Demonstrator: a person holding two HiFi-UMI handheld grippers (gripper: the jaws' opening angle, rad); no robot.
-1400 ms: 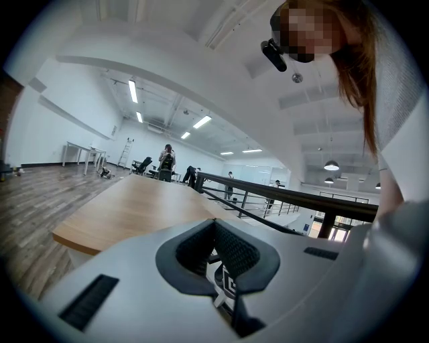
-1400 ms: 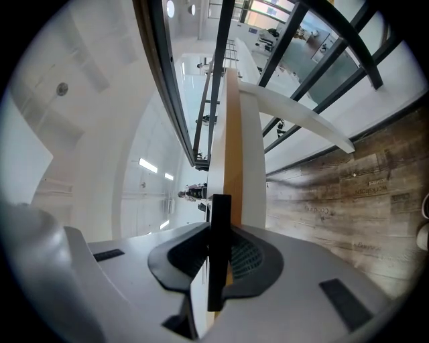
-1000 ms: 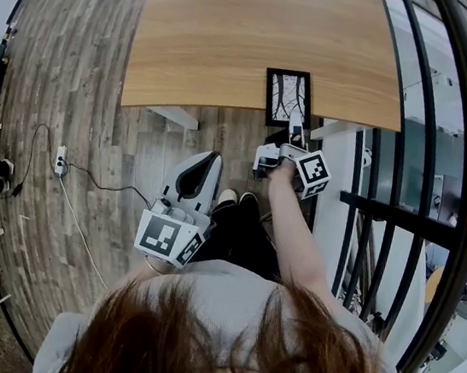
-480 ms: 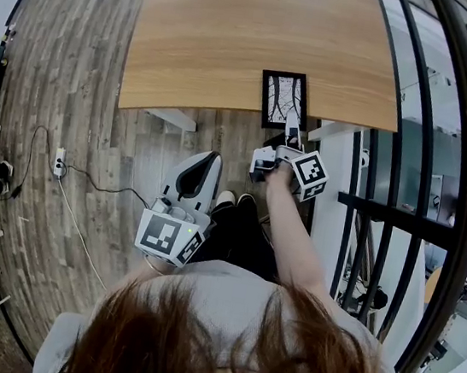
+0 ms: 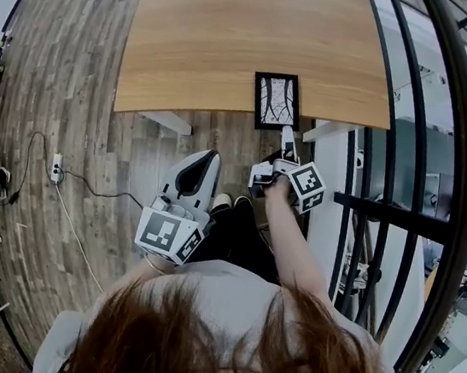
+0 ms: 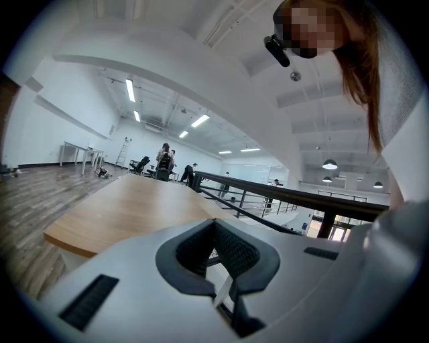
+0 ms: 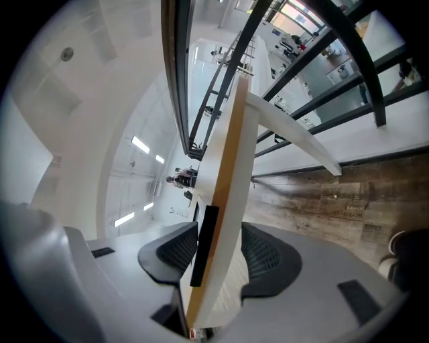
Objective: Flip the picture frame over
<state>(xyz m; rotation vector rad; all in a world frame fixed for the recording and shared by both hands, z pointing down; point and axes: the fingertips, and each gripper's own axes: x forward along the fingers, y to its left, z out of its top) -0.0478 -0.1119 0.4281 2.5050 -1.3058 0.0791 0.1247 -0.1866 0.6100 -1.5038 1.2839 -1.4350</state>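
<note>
The black picture frame (image 5: 276,101) lies picture-up at the near edge of the wooden table (image 5: 237,35), its near end hanging slightly over. My right gripper (image 5: 287,135) is just below that end. In the right gripper view it (image 7: 213,236) is open, rolled on its side. Its jaws straddle the table edge (image 7: 231,174) and the frame's dark side (image 7: 203,244) without pressing on them. My left gripper (image 5: 207,159) hangs low in front of the table, shut and holding nothing. In its own view the fingertips (image 6: 215,224) meet, and the table (image 6: 127,208) is beyond them.
A black metal railing (image 5: 426,165) runs close along the right. A white table support (image 5: 170,118) shows under the near edge. The person's feet (image 5: 236,199) stand on the plank floor. A power strip with its cable (image 5: 58,161) lies at the left.
The right gripper has drawn slightly back from the frame's near end and rolled a little. The frame lies where it was. The left gripper has stayed still.
</note>
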